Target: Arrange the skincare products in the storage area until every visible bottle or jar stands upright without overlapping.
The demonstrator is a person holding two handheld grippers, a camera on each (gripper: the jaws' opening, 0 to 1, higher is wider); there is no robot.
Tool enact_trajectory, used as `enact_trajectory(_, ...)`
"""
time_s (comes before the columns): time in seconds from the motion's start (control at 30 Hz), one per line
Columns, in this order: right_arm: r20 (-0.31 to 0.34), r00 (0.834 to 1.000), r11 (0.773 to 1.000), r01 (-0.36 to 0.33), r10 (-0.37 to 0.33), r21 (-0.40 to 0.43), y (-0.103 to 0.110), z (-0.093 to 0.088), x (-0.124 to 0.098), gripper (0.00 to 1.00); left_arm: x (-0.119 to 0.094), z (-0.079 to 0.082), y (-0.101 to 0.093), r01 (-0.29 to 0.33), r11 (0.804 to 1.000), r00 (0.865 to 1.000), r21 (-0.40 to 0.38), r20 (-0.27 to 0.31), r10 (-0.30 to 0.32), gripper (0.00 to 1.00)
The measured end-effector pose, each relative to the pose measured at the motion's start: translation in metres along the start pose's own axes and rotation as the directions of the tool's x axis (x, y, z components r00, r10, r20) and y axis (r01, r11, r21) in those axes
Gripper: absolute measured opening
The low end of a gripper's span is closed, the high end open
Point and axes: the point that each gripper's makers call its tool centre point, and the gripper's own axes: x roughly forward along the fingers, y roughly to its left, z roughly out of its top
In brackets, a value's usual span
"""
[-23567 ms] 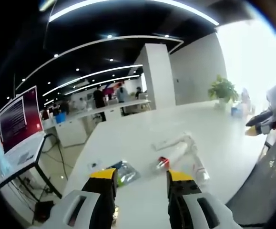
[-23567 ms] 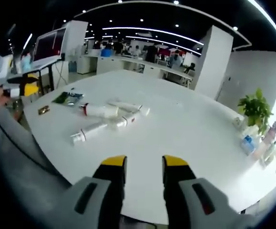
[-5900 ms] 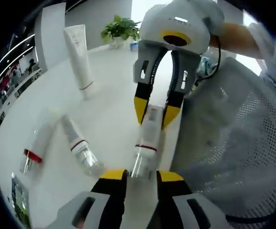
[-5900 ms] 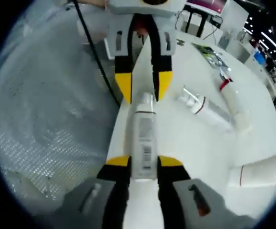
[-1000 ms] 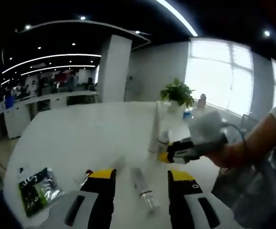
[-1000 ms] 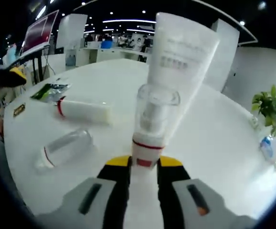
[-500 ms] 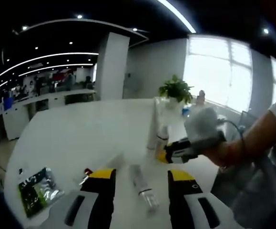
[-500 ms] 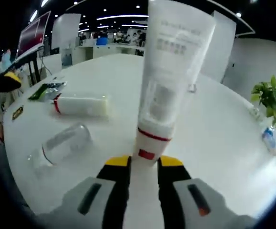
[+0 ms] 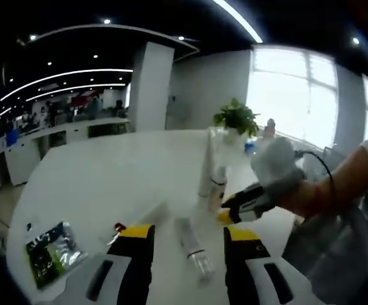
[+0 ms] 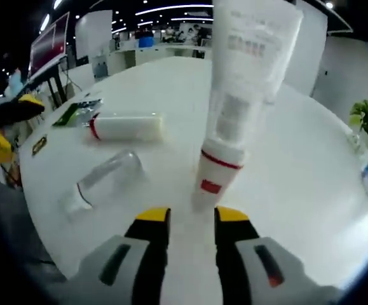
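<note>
tall tube [image 10: 250, 57] behind upright bottle [image 10: 218, 168] | two bottles [image 10: 104, 176] lying left

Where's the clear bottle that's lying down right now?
In the right gripper view the clear bottle lies on the white table, left of the standing bottle and nearer than the red-capped tube. In the left gripper view it lies between that view's tongs.

Glossy white table [image 10: 311, 197], clear-plastic bottle [image 10: 104, 178]

the white table [image 10: 311, 190] had two tubes [image 10: 217, 166] [image 10: 128, 127] on it, plus a clear bottle [image 10: 104, 176] and a foil packet [image 9: 47, 253].
</note>
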Motion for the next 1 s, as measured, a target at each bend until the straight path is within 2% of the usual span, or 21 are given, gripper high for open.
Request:
enact_trajectory(0.1,-0.01,0.999,0.998,-0.041,0.041,0.044,0.001,0.003,-0.01,0.28,0.002,-0.004,0.0,-0.003,1.0,1.0,0.007,-0.018,0.003,0.45)
enact_trajectory(0.2,0.017,0.995,0.985,-0.1,0.099,0.141,0.009,0.006,-0.027,0.28,0.003,-0.007,0.0,-0.006,1.0,0.999,0.022,-0.037,0.007,0.45)
enact_trajectory(0.23,0.035,0.991,0.975,-0.131,0.127,0.181,0.016,0.008,-0.034,0.28,0.003,-0.008,0.0,-0.008,1.0,0.999,0.024,-0.043,0.009,0.45)
enact_trajectory(0.3,0.091,0.984,0.964,-0.169,0.153,0.206,0.024,0.013,-0.044,0.28,0.003,-0.009,0.001,-0.012,1.0,0.999,0.025,-0.047,0.013,0.45)
enact_trajectory(0.33,0.113,0.981,0.967,-0.177,0.158,0.181,0.027,0.014,-0.046,0.28,0.003,-0.01,0.002,-0.018,1.0,0.999,0.024,-0.049,0.019,0.45)
enact_trajectory(0.37,0.143,0.978,0.978,-0.169,0.151,0.123,0.029,0.015,-0.046,0.27,0.003,-0.01,0.003,-0.022,0.999,0.998,0.024,-0.051,0.024,0.45)
enact_trajectory(0.4,0.146,0.979,0.985,-0.154,0.142,0.071,0.029,0.012,-0.045,0.27,0.003,-0.012,0.006,-0.033,0.999,0.998,0.02,-0.057,0.034,0.45)
enact_trajectory(0.43,0.07,0.987,0.99,-0.143,0.141,0.018,0.03,0.001,-0.042,0.26,0.003,-0.013,0.008,-0.041,0.999,0.997,0.015,-0.062,0.042,0.44)
enact_trajectory(0.47,0.031,0.989,0.989,-0.145,0.145,0.015,0.032,-0.001,-0.041,0.26,0.003,-0.014,0.009,-0.051,0.999,0.996,0.006,-0.066,0.051,0.44)
enact_trajectory(0.5,0.086,0.985,0.989,-0.149,0.149,-0.004,0.032,0.01,-0.04,0.26,0.003,-0.016,0.009,-0.05,0.999,0.996,0.008,-0.072,0.05,0.44)
enact_trajectory(0.57,0.137,0.981,0.99,-0.138,0.141,-0.028,0.032,0.021,-0.039,0.26,0.003,-0.018,0.01,-0.058,0.998,0.995,0.015,-0.082,0.059,0.44)
enact_trajectory(0.63,0.106,0.984,0.986,-0.133,0.143,-0.096,0.037,0.017,-0.037,0.26,0.003,-0.022,0.013,-0.069,0.998,0.993,0.017,-0.1,0.07,0.43)
enact_trajectory(0.73,0.052,0.979,0.974,-0.192,0.199,-0.123,0.053,0.007,-0.033,0.26,0.003,-0.03,0.019,-0.098,0.995,0.986,0.007,-0.135,0.098,0.44)
enact_trajectory(0.8,0.043,0.976,0.968,-0.205,0.213,-0.147,0.059,0.005,-0.033,0.26,0.003,-0.035,0.022,-0.104,0.995,0.981,0.005,-0.162,0.104,0.45)
enact_trajectory(1.0,0.028,0.978,0.96,-0.199,0.209,-0.198,0.06,0.004,-0.031,0.26,0.002,-0.035,0.022,-0.105,0.994,0.981,0.007,-0.163,0.105,0.45)
